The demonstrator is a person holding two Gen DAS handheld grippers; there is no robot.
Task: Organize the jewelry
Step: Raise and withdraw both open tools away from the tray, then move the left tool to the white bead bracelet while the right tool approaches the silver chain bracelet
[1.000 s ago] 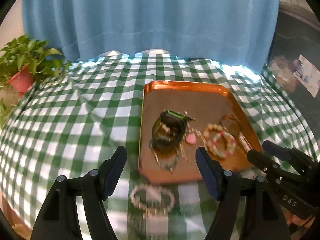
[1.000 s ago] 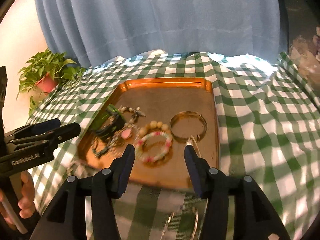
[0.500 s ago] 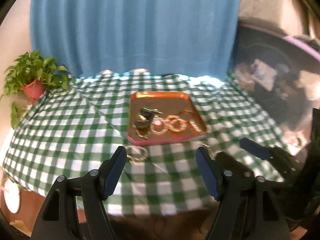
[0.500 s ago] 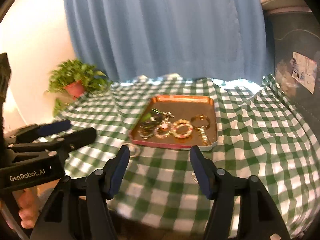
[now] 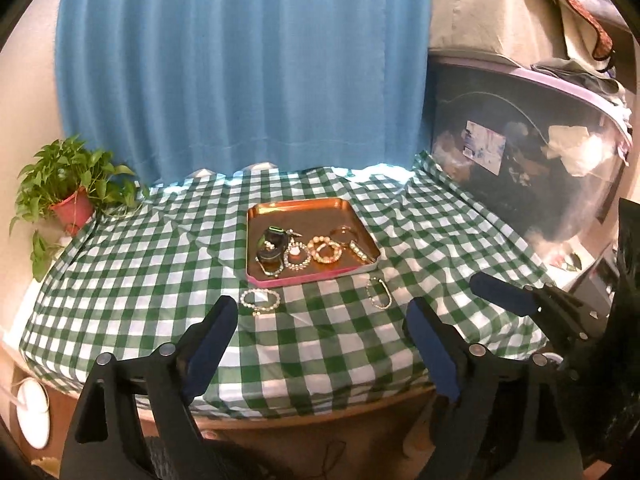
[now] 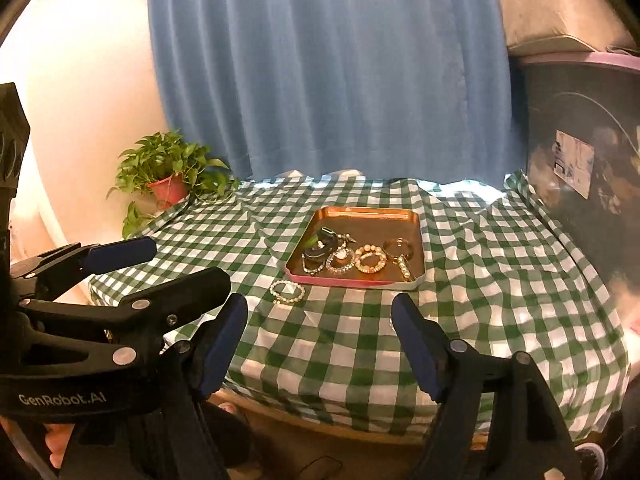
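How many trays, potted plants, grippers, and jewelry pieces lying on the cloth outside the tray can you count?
Tray: 1
Potted plant: 1
Jewelry pieces on the cloth outside the tray: 2 (pearl bracelet, chain bracelet)
Grippers: 2 (left gripper, right gripper; jaws of both opening, nothing between them)
Total: 6

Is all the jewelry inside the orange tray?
No, a pale bead bracelet and a thin chain bracelet lie on the checked tablecloth in front of the orange tray.
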